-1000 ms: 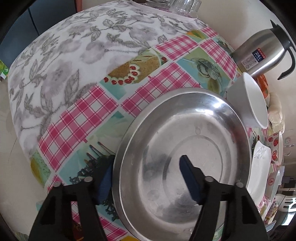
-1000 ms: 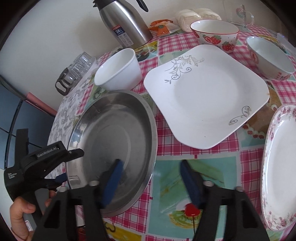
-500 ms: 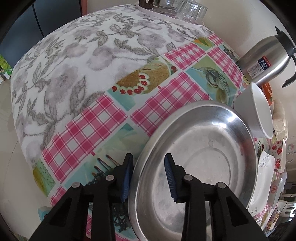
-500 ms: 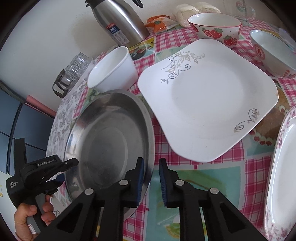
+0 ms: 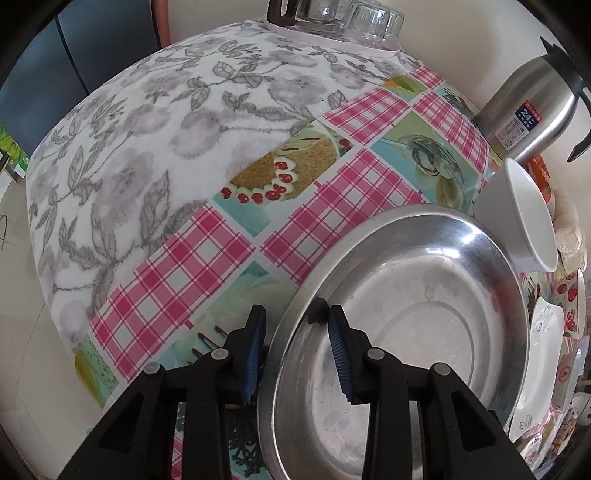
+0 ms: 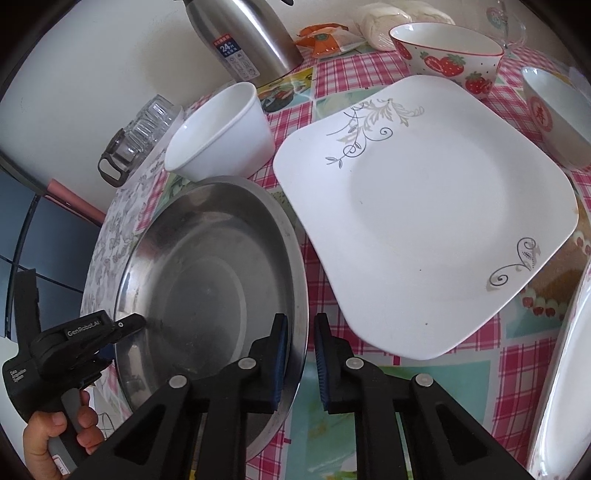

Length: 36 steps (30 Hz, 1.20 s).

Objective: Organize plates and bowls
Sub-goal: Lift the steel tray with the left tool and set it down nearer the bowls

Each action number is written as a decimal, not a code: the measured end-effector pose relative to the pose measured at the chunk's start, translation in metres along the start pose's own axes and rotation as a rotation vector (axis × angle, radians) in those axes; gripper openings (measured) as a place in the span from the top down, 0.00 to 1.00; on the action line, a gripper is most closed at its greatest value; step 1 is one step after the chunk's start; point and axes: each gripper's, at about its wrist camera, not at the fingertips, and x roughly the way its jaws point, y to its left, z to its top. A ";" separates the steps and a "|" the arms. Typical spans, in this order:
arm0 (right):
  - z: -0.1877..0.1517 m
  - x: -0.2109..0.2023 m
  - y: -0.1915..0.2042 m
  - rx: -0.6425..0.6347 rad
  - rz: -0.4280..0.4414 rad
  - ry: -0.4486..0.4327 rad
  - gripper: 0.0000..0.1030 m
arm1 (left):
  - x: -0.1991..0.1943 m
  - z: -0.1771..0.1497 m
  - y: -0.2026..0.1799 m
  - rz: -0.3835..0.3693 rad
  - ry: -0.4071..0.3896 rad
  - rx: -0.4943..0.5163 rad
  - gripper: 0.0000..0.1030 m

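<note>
Both grippers, L & R, narrowly clamped on opposite steel plate rims, square plate alongside.

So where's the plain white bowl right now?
In the right wrist view the plain white bowl sits upper left, just behind the steel pan, in front of the steel thermos.

A round steel pan, shallow and scuffed, sits tilted, its near edge raised off the bench. A plain white bowl stands touching its far rim. Just beside it lies a square white plate with grey scrollwork. Behind that stand a strawberry bowl and another bowl; a floral plate shows at the right edge.
</note>
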 end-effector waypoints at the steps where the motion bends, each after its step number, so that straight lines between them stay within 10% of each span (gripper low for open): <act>1: 0.000 0.000 0.000 -0.002 0.000 0.000 0.85 | 0.001 0.000 -0.002 0.001 0.003 0.005 0.65; 36: -0.005 -0.056 0.032 -0.194 0.001 -0.127 0.82 | -0.055 -0.012 0.006 -0.055 -0.096 -0.028 0.72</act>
